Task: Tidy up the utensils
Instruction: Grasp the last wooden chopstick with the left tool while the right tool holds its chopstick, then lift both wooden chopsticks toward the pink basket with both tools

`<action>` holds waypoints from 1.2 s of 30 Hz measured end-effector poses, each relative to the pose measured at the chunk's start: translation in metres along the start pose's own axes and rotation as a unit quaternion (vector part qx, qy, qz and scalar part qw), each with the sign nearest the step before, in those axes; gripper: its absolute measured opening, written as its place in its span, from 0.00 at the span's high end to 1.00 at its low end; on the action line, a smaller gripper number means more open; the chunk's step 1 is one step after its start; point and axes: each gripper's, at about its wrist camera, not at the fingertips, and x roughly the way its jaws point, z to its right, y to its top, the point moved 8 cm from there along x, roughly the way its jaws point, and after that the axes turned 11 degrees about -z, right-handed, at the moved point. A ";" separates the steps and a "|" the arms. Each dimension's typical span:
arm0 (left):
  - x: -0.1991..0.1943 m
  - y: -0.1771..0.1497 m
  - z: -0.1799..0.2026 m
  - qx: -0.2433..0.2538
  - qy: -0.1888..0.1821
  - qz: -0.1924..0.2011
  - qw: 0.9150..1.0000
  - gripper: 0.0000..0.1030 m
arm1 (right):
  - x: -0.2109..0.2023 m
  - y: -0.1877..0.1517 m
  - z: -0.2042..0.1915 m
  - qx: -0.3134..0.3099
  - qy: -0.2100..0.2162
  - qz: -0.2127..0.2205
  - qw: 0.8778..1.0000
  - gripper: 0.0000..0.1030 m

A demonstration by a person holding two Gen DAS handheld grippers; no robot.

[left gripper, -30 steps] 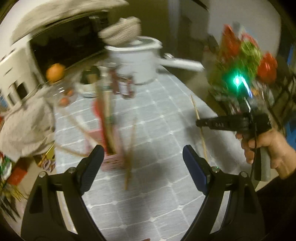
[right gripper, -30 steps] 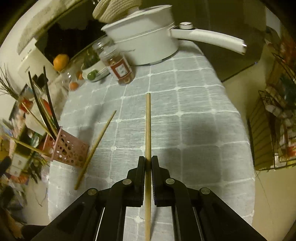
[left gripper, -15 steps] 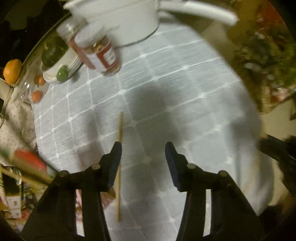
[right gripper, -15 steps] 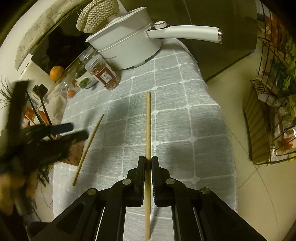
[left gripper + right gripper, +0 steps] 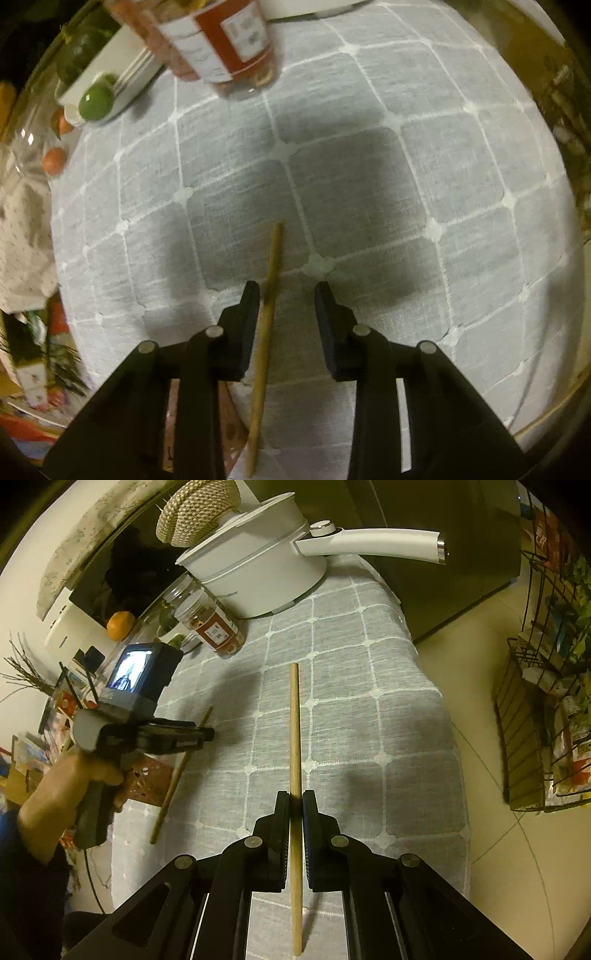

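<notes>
Left gripper (image 5: pixel 284 295) is closing around the desk (image 5: pixel 369 206) chopstick (image 5: pixel 267 306), not yet pinching; right gripper (image 5: pixel 294 805) is pinching its mate (image 5: pixel 294 738), likely pairing them.

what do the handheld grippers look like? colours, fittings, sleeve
Both grippers, left and right, are black with silver pivot pins and dark-blue pads. The left unit has a grey handle, a lit rear screen, a trailing black cable. Dark sleeve.
</notes>
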 end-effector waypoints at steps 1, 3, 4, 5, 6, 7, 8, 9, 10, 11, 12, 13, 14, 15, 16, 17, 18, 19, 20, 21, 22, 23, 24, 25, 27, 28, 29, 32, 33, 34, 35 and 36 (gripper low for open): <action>0.001 0.000 -0.002 -0.006 -0.012 -0.004 1.000 0.68 | -0.001 -0.001 0.000 0.000 0.001 0.001 1.000 0.94; 0.002 -0.003 -0.002 -0.016 -0.041 -0.007 0.999 0.76 | -0.001 -0.001 -0.001 0.000 0.001 0.001 1.000 0.94; 0.002 -0.006 0.000 -0.018 -0.056 -0.007 0.998 0.85 | -0.001 -0.001 -0.001 0.000 0.001 0.001 1.000 0.94; 0.001 -0.007 0.002 -0.016 -0.063 -0.007 0.998 0.89 | 0.000 0.000 -0.001 0.000 0.001 0.001 1.000 0.94; 0.001 -0.010 0.005 -0.010 -0.057 -0.003 0.998 0.89 | 0.000 0.000 -0.001 0.001 0.000 0.001 1.000 0.94; -0.001 -0.012 0.009 0.001 -0.044 0.005 0.999 0.91 | 0.000 0.001 -0.001 0.002 0.000 0.001 1.000 0.94; -0.002 -0.014 0.013 0.007 -0.034 0.012 0.999 0.92 | 0.000 0.001 -0.001 0.002 -0.001 0.002 1.000 0.94; -0.003 -0.017 0.017 0.011 -0.026 0.019 0.999 0.93 | 0.001 0.002 -0.001 0.003 -0.001 0.003 1.000 0.94; -0.004 -0.019 0.019 0.011 -0.020 0.026 0.999 0.94 | 0.000 0.002 -0.001 0.004 -0.001 0.004 1.000 0.94; -0.005 -0.022 0.021 0.009 -0.017 0.030 0.999 0.94 | 0.000 0.003 -0.001 0.005 -0.002 0.006 1.000 0.94; -0.006 -0.024 0.023 0.009 -0.016 0.036 0.999 0.94 | -0.002 0.004 -0.001 0.005 -0.004 0.009 1.000 0.94; -0.008 -0.028 0.027 0.012 -0.019 0.042 0.999 0.94 | -0.003 0.005 -0.001 0.006 -0.005 0.013 1.000 0.94; -0.011 -0.033 0.031 0.014 -0.032 0.050 0.998 0.94 | -0.004 0.005 -0.002 0.006 -0.004 0.015 1.000 0.94; -0.014 -0.038 0.032 0.015 -0.038 0.057 0.998 0.94 | -0.006 0.005 -0.004 0.006 -0.002 0.017 1.000 0.94; -0.020 -0.045 0.033 0.017 -0.042 0.068 0.997 0.94 | -0.008 0.005 -0.006 0.003 -0.001 0.021 1.000 0.94; -0.028 -0.051 0.036 0.020 -0.046 0.080 0.996 0.94 | -0.010 0.004 -0.008 0.000 -0.002 0.025 1.000 0.94; -0.033 -0.056 0.035 0.024 -0.050 0.090 0.994 0.94 | -0.013 0.003 -0.011 -0.004 -0.003 0.030 1.000 0.94; -0.042 -0.063 0.036 0.029 -0.054 0.103 0.993 0.94 | -0.015 0.002 -0.014 -0.009 -0.003 0.035 0.999 0.94; -0.050 -0.069 0.036 0.034 -0.058 0.114 0.991 0.94 | -0.017 0.001 -0.016 -0.011 -0.003 0.037 0.999 0.94; -0.060 -0.077 0.039 0.043 -0.064 0.132 0.988 0.94 | -0.019 -0.001 -0.019 -0.013 -0.003 0.040 0.999 0.94; -0.069 -0.086 0.040 0.051 -0.065 0.147 0.986 0.94 | -0.022 -0.003 -0.022 -0.018 -0.004 0.044 0.999 0.94; -0.077 -0.095 0.037 0.056 -0.068 0.162 0.983 0.94 | -0.024 -0.005 -0.027 -0.024 -0.007 0.048 0.999 0.94; -0.083 -0.094 0.039 0.062 -0.072 0.173 0.980 0.94 | -0.027 -0.007 -0.032 -0.030 -0.007 0.052 0.998 0.94; -0.091 -0.103 0.037 0.066 -0.079 0.188 0.977 0.94 | -0.029 -0.009 -0.036 -0.034 -0.006 0.055 0.998 0.94; -0.102 -0.111 0.027 0.065 -0.090 0.210 0.971 0.94 | -0.035 -0.012 -0.044 -0.043 -0.007 0.065 0.997 0.94; -0.109 -0.120 0.024 0.065 -0.098 0.222 0.968 0.94 | -0.037 -0.014 -0.048 -0.046 -0.007 0.069 0.996 0.94; -0.111 -0.121 0.018 0.065 -0.104 0.231 0.965 0.94 | -0.039 -0.016 -0.052 -0.048 -0.008 0.072 0.996 0.94; -0.125 -0.142 0.006 0.061 -0.119 0.270 0.954 0.94 | -0.042 -0.020 -0.066 -0.068 -0.011 0.073 0.995 0.94; -0.129 -0.148 0.000 0.059 -0.122 0.280 0.950 0.94 | -0.043 -0.021 -0.070 -0.076 -0.014 0.075 0.994 0.94; -0.134 -0.156 -0.005 0.055 -0.128 0.292 0.946 0.94 | -0.044 -0.023 -0.075 -0.084 -0.016 0.076 0.993 0.94; -0.140 -0.163 -0.010 0.051 -0.134 0.304 0.942 0.94 | -0.045 -0.024 -0.080 -0.089 -0.013 0.077 0.993 0.94; -0.144 -0.169 -0.012 0.047 -0.138 0.314 0.938 0.94 | -0.046 -0.025 -0.085 -0.093 -0.010 0.079 0.993 0.94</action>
